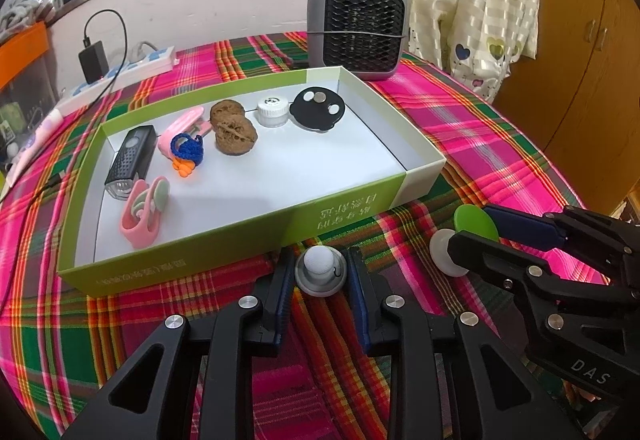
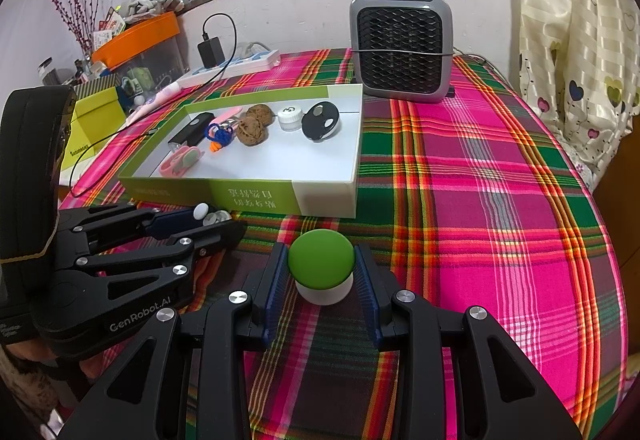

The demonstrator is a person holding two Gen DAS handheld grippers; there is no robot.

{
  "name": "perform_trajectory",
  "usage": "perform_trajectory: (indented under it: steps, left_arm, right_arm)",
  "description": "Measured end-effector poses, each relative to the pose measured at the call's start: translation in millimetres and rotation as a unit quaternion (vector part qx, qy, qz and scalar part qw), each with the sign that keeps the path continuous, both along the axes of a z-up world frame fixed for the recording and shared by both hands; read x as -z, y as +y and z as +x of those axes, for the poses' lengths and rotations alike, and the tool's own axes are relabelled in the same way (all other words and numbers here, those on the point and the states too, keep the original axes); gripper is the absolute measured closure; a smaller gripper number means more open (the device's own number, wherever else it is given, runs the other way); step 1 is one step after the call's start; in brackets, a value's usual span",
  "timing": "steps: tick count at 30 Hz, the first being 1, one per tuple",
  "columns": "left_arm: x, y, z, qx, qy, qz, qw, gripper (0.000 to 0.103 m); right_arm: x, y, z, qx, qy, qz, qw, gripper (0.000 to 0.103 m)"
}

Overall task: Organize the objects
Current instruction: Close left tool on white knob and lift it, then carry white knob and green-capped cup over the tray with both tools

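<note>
1 white-knobbed grey disc (image 1: pixel 319 270) flanked by the left gripper (image 1: pixel 320 272), jaws touching it, 1 green-capped white piece (image 2: pixel 322 266) clamped by the right gripper (image 2: pixel 321 272), 2 walnuts (image 1: pixel 233 127) counted in 1 green box (image 1: pixel 348 205) beyond on plaid cloth (image 2: pixel 480 179).

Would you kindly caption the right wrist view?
Right claw closes on green-capped jar before the tray; left claw alongside.

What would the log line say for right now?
left tongs: around white-knob piece | right tongs: around green-capped piece | both: on tablecloth, outside green box | box: seven items inside
</note>
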State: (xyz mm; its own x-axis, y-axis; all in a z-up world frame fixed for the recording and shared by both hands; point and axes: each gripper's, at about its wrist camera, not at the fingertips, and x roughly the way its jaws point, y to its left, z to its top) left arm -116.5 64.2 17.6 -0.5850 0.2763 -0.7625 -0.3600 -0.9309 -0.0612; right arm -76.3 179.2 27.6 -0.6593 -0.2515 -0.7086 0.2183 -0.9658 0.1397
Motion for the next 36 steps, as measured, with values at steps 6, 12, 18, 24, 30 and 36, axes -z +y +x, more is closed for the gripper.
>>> perform_trajectory:
  steps: [6, 12, 18, 24, 30, 36]
  left_arm:
    - [-4, 0, 5, -0.001, 0.005, 0.004, 1.0000, 0.079]
    - [-8, -1, 12, -0.001, 0.009, 0.008, 0.9999, 0.079]
    - [-16, -5, 16, -0.004, 0.019, 0.012, 0.9997, 0.079]
    - [-24, -10, 21, -0.009, 0.027, 0.015, 0.9995, 0.079]
    - [-34, -15, 23, -0.013, 0.038, 0.019, 0.9990, 0.079]
    - [-43, -20, 23, -0.017, 0.046, 0.022, 0.9985, 0.079]
  right_arm:
    - [0, -2, 0, -0.003, 0.002, 0.001, 1.000, 0.068]
    - [-3, -4, 0, -0.005, 0.005, -0.001, 1.000, 0.068]
    - [-9, -8, 3, -0.010, 0.012, -0.003, 1.000, 0.068]
    - [-16, -12, 5, -0.014, 0.019, -0.003, 1.000, 0.068]
    - [-24, -17, 7, -0.019, 0.029, 0.000, 0.999, 0.068]
    - [-34, -20, 5, -0.024, 0.037, -0.003, 0.999, 0.068]
